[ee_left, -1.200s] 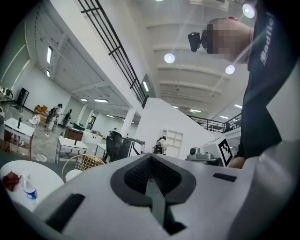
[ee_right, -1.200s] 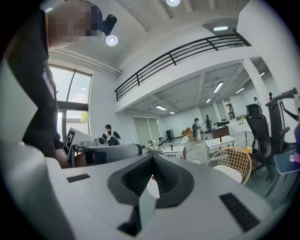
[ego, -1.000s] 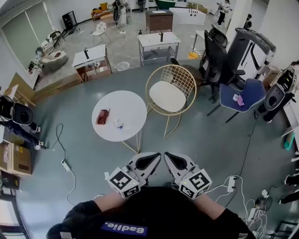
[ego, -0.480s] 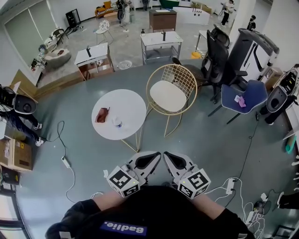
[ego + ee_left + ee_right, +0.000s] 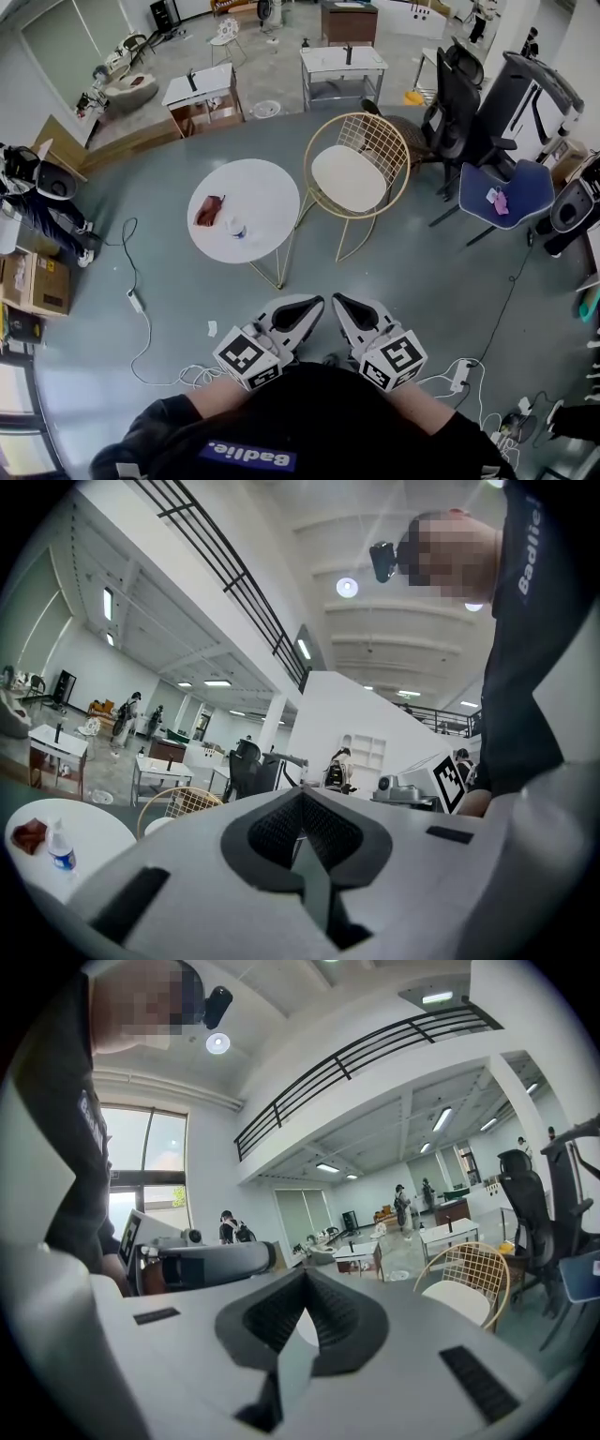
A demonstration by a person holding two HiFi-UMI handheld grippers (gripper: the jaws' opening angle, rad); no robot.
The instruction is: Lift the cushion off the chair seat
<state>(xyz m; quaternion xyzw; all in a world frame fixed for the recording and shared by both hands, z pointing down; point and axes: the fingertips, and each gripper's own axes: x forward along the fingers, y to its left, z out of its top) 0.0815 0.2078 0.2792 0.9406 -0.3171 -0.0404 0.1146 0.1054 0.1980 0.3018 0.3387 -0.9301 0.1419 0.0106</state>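
The gold wire chair [image 5: 380, 142] stands upper center, with the round table [image 5: 264, 197] just to its left, where a careless reach could knock it. The white cushion [image 5: 349, 178] lies on the seat, well apart from the 2 grippers. At bottom center, the left gripper [image 5: 312, 304] and right gripper [image 5: 339, 302] are closed and empty, and if they arrive like that they would shove the cushion.

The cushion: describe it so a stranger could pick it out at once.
Find the round white table on the grey floor in the head view; just right of it stands a gold wire chair. The cushion is the white pad on its seat, the only pale seat near the black office chair and blue chair.
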